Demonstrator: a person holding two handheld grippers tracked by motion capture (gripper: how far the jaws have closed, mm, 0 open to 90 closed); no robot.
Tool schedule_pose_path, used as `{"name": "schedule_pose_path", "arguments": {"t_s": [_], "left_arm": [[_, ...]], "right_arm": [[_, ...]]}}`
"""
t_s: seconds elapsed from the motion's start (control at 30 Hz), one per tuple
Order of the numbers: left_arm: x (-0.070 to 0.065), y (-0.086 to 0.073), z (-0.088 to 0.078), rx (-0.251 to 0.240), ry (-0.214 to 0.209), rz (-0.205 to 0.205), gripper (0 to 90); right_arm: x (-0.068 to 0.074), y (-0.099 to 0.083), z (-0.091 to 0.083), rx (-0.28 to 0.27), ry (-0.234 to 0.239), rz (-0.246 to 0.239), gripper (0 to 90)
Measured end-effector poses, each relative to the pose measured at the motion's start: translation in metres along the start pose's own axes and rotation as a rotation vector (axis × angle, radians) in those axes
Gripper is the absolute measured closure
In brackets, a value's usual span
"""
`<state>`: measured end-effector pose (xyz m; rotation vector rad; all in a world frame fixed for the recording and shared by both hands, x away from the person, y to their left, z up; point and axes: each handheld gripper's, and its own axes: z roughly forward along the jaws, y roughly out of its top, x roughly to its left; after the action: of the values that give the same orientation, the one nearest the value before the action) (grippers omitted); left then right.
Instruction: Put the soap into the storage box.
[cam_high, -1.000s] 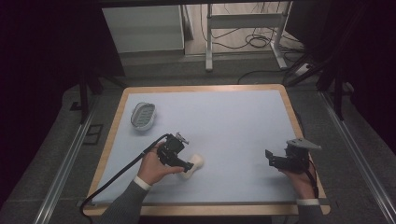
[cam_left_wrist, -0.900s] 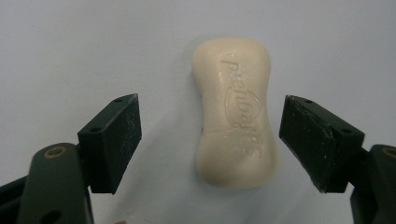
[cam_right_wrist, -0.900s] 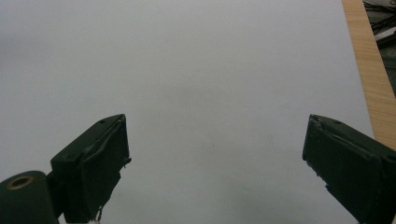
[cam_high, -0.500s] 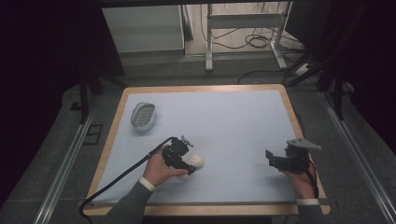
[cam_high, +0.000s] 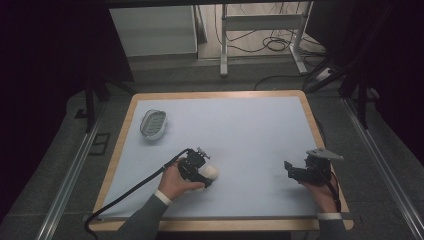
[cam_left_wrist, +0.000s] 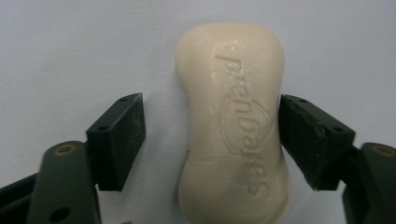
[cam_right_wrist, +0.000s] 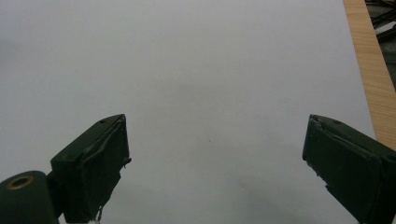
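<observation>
Cream soap (cam_left_wrist: 233, 126) sitting between the left gripper (cam_left_wrist: 212, 135) jaws
Jaws closing, one pad touching soap, not clamping; lifting and carrying to the dish (cam_high: 153, 123) remaining

The cream bar of soap (cam_left_wrist: 233, 126) carries one raised word, moulded into its top face and enclosed partly by an oval line. Seen in the left gripper view it runs lengthwise and upside down, and it appears to read "Safeguard". The middle letters are soft and not certain.
</observation>
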<state>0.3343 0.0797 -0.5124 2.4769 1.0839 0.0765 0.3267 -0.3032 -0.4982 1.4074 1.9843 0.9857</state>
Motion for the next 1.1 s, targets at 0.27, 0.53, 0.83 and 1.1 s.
{"name": "schedule_pose_path", "arguments": {"t_s": [0.27,0.53,0.83,1.1], "left_arm": [[-0.003,-0.002,-0.003,-0.019,-0.012,0.013,45.1],[-0.002,-0.003,-0.005,-0.021,0.000,0.025,49.2],[0.002,-0.003,-0.017,-0.043,-0.009,0.038,49.4],[0.006,-0.003,-0.026,-0.068,-0.006,0.035,49.7]], "right_arm": [[-0.002,0.000,0.000,-0.002,-0.005,0.005,7.0],[-0.002,0.000,0.000,-0.004,-0.009,0.007,7.0],[-0.004,0.000,-0.001,-0.008,-0.014,0.012,7.0],[-0.005,0.000,-0.002,-0.010,-0.018,0.017,7.1]]}}
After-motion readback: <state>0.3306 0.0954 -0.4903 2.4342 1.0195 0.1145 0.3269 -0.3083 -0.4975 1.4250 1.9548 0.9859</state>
